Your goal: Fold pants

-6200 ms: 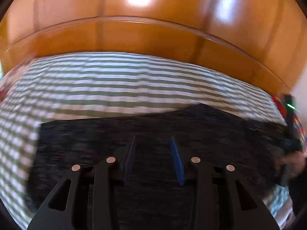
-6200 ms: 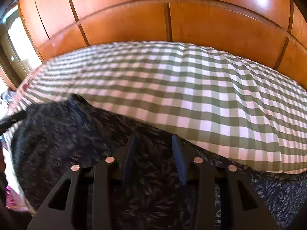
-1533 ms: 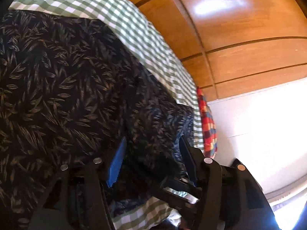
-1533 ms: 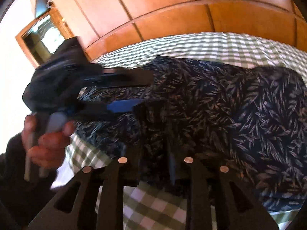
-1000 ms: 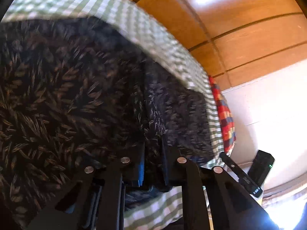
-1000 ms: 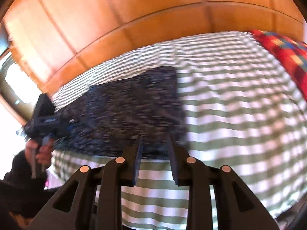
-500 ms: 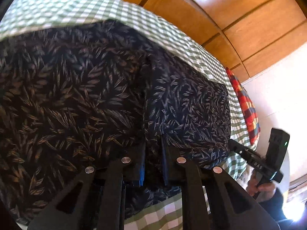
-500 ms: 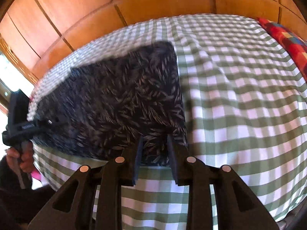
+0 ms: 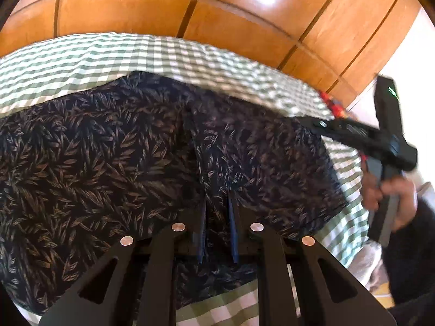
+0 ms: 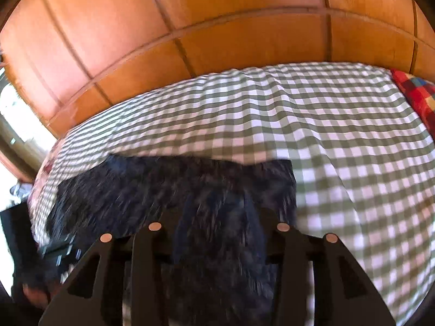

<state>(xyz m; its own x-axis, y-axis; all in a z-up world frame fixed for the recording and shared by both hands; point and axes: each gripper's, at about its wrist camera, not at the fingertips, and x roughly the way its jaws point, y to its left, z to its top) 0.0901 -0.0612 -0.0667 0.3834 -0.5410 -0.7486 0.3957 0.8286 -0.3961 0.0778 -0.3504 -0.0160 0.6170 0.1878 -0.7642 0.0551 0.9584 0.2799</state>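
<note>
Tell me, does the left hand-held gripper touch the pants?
Touching. The left wrist view shows the left hand-held gripper with its blue pads nearly together and a ridge of the pants pinched between them.

Green-and-white checked bedcover (image 10: 339, 141) spreads across the scene from the near edge to the far side, its surface gently rumpled. Behind it, along the far side, stands glossy orange-brown wooden panelling (image 10: 244, 13), divided by dark grooves into rectangular panels and carrying bright reflections. At the far right edge of the bedcover lies a red, yellow and blue checked cloth (image 10: 416, 92). A pale wall (image 9: 416, 54) adjoins the panelling at the right.
</note>
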